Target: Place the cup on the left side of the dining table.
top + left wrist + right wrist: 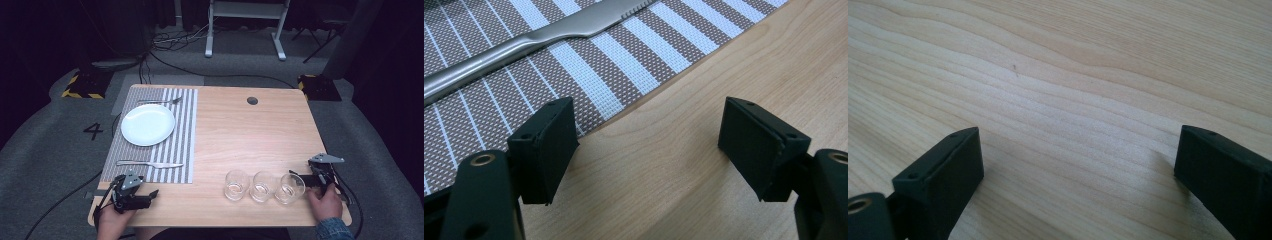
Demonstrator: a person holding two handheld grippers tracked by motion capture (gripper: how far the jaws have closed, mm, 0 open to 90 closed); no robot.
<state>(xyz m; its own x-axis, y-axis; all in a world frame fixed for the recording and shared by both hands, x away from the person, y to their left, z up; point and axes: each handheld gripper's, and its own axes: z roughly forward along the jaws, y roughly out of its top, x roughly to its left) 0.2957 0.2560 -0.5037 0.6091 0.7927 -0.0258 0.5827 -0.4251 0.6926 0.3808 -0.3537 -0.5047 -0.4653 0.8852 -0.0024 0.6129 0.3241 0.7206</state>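
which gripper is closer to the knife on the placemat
Left. The left gripper rests just below the knife, at the placemat's near edge. The right gripper is far across the table, beside the glasses.

A wide stretch of bare wood is left open across the middle and far right of the bench [250,135], with nothing standing between the placemat [187,130] and the right edge. The near right is blocked by three glasses [263,186] set in a close row, too tightly for anything to be passed between them; the right hand-held gripper [306,181] is parked just beside the rightmost one. On the left, the mat is crowded by the plate [148,124], with the fork [160,101] beyond it and the knife [150,163] on the near side. A narrow free strip of wood is seen near the left hand-held gripper [152,193], jaws apart over bare bench.
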